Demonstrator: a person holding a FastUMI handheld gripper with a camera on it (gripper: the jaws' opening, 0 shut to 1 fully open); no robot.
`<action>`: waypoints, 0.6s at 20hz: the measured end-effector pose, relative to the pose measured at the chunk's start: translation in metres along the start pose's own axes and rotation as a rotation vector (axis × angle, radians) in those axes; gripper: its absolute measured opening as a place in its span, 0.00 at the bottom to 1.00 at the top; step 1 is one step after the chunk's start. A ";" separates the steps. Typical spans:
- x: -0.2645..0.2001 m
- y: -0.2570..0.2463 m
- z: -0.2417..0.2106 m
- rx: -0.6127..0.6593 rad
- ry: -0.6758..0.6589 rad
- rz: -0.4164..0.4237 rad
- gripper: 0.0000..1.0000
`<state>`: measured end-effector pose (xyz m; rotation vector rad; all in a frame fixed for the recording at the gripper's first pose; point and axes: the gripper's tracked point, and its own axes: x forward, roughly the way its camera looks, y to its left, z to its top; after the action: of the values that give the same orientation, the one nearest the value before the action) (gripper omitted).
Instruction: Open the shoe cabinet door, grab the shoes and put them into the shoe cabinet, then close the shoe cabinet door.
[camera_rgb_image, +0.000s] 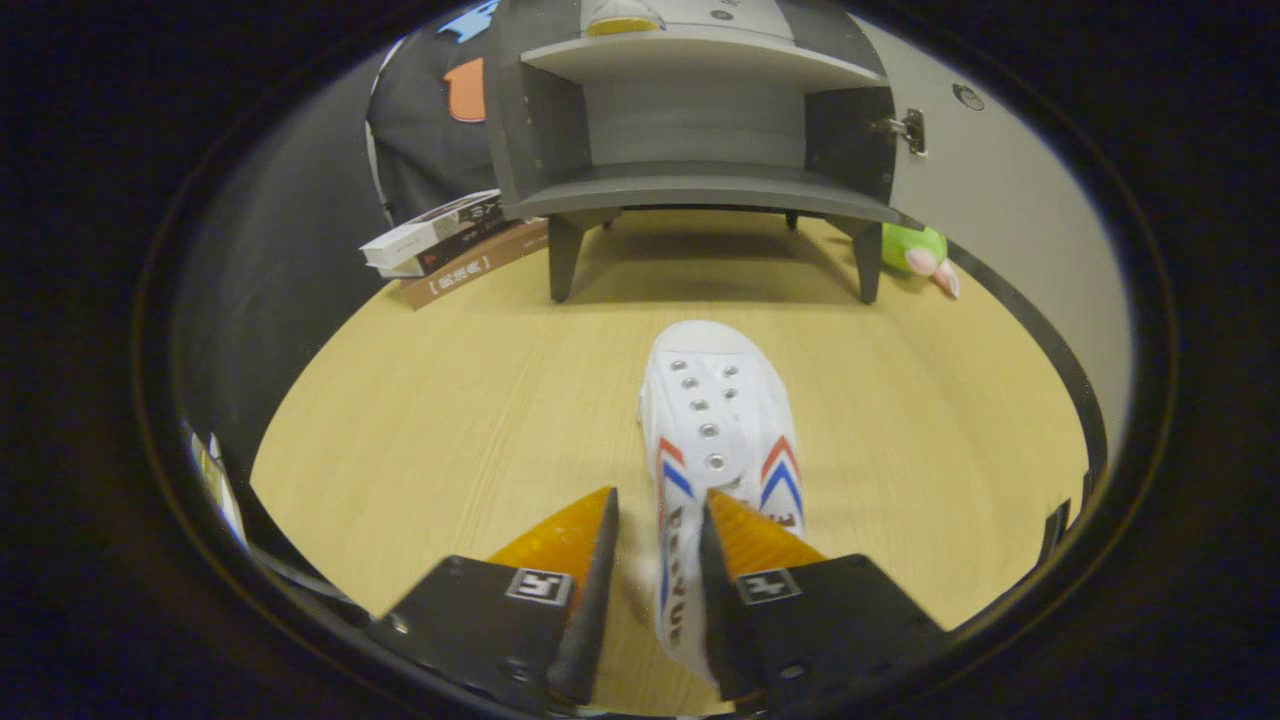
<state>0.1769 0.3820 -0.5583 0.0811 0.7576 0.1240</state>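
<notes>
Surface: pale wood-grain tabletop (450, 400) fills the ground you work over, with the booth's black cloth wall (420, 150) rising behind it on the left.
Shoe cabinet: grey shoe cabinet (690, 190) stands on short legs at the far side of the tabletop, directly ahead of your fingers and well beyond the shoe.
Cabinet door: pale cabinet door (1000, 190) is already swung open to the right, hung on a metal hinge (908, 130) at the cabinet's right wall.
Cabinet interior: two shelves are visible; the lower shelf (700, 185) is bare, and on the upper shelf (700, 50) you can see a white item with a yellow base (622, 20), too cropped to identify.
Shoe: white canvas shoe (715, 420) with red and blue chevron stripes lies on the tabletop, toe pointing toward the cabinet, heel end toward you.
Gripper: your gripper (660, 520) has its fingers set close on either side of the shoe's heel end, the rear of the shoe running between them; whether both actually press on the fabric you cannot tell from this view.
Books: stack of books (450, 240) lies on the tabletop just left of the cabinet's left leg.
Plush toy: green plush toy (918, 252) with a pink part lies just beside the cabinet's right leg, below the open door.
</notes>
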 end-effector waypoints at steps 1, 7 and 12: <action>0.000 0.005 -0.002 -0.015 0.014 0.026 0.17; -0.017 -0.004 0.024 -0.035 -0.015 0.040 0.04; -0.060 -0.023 0.086 -0.048 -0.113 0.004 0.04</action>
<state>0.1950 0.3485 -0.4583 0.0438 0.6418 0.1402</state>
